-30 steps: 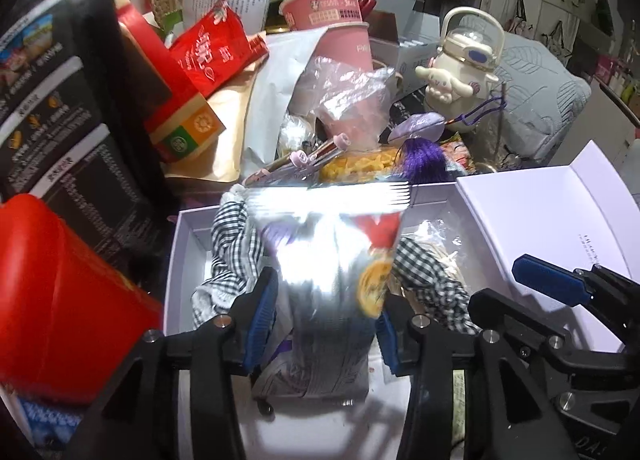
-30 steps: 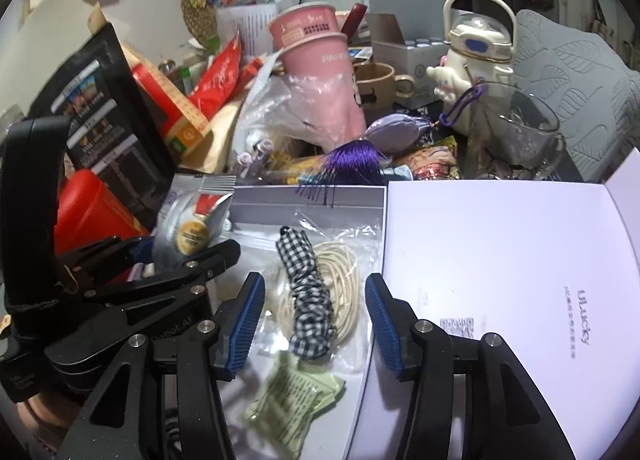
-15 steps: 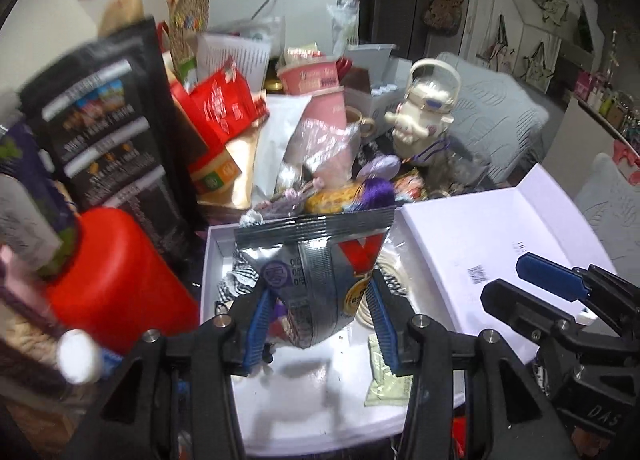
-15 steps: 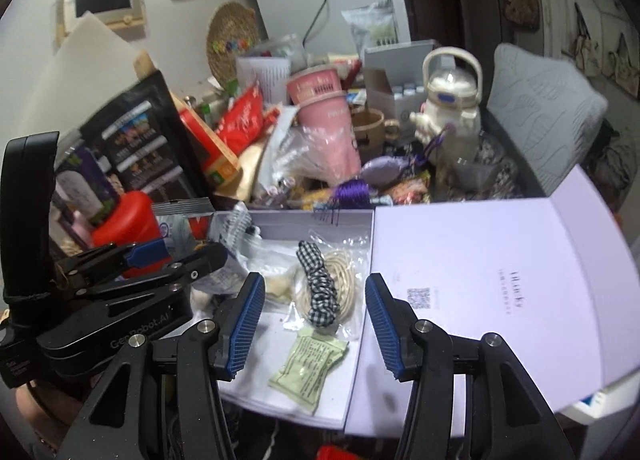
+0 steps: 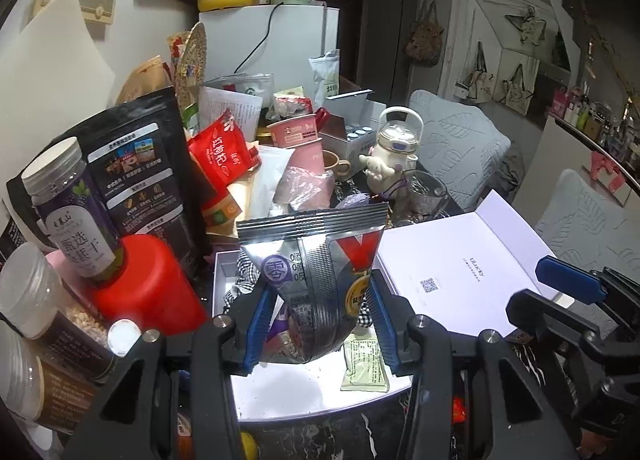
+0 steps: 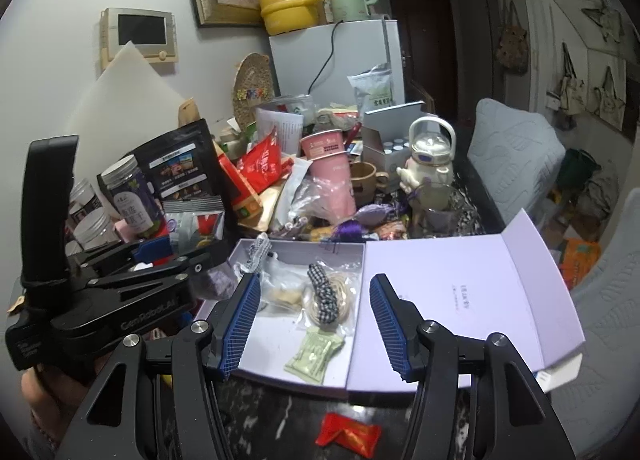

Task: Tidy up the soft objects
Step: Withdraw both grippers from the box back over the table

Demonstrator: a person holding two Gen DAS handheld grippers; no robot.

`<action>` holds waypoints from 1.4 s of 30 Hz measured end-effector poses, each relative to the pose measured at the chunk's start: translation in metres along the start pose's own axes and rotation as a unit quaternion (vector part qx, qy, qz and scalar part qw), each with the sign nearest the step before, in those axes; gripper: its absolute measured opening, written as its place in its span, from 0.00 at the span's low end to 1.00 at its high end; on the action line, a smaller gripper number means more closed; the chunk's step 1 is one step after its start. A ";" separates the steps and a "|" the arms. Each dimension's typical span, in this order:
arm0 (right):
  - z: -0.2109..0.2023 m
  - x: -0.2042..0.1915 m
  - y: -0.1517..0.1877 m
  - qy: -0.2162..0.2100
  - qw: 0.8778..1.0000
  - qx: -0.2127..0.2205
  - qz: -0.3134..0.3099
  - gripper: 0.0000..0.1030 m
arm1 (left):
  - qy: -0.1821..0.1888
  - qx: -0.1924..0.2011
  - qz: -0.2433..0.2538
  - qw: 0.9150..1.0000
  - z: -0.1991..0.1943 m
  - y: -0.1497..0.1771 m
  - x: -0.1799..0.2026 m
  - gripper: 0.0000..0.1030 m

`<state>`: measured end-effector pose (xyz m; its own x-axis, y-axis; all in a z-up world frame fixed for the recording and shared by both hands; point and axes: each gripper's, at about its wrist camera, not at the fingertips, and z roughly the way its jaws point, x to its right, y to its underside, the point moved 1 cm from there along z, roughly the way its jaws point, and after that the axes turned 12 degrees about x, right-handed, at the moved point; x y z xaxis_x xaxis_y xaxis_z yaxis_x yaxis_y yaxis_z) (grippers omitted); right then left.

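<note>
My left gripper is shut on a silver snack bag with a red V mark and holds it upright above the near left part of the open lilac box. In the right wrist view the same bag sticks up from the left gripper at the left. My right gripper hangs above the box's front; its jaws are opening with nothing between them. Inside the box lie a checkered cloth band on a cream cord in a clear bag, and a green sachet.
The box's lid lies open to the right. A red canister, jars and a black pouch crowd the left. Pink cups, a white kettle-shaped bottle and a glass stand behind. A red wrapper lies on the dark tabletop in front.
Both grippers have risen and drawn back from the box. The silver bag came up with the left gripper. The right jaws stand a little wider.
</note>
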<state>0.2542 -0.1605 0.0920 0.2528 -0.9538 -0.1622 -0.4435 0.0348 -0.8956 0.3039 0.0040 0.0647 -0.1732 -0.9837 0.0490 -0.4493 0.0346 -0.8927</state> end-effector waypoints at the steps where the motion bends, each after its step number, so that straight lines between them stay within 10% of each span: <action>1: -0.001 0.000 0.002 0.002 1.000 -0.003 -0.001 0.56 | -0.004 0.003 0.005 1.000 0.001 0.001 0.002 0.46; 5: -0.004 -0.001 0.009 0.004 1.000 -0.009 -0.008 0.56 | -0.033 0.035 0.028 0.998 -0.003 0.006 0.006 1.00; 42: -0.103 -0.014 0.003 -0.006 0.998 0.060 -0.035 0.67 | 0.013 0.089 0.035 0.995 -0.132 0.004 0.003 1.00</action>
<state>0.1606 -0.1776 0.1347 0.2891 -0.9518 -0.1021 -0.3186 0.0049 -0.9479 0.1859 0.0248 0.1199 -0.2226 -0.9749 -0.0072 -0.2732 0.0695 -0.9594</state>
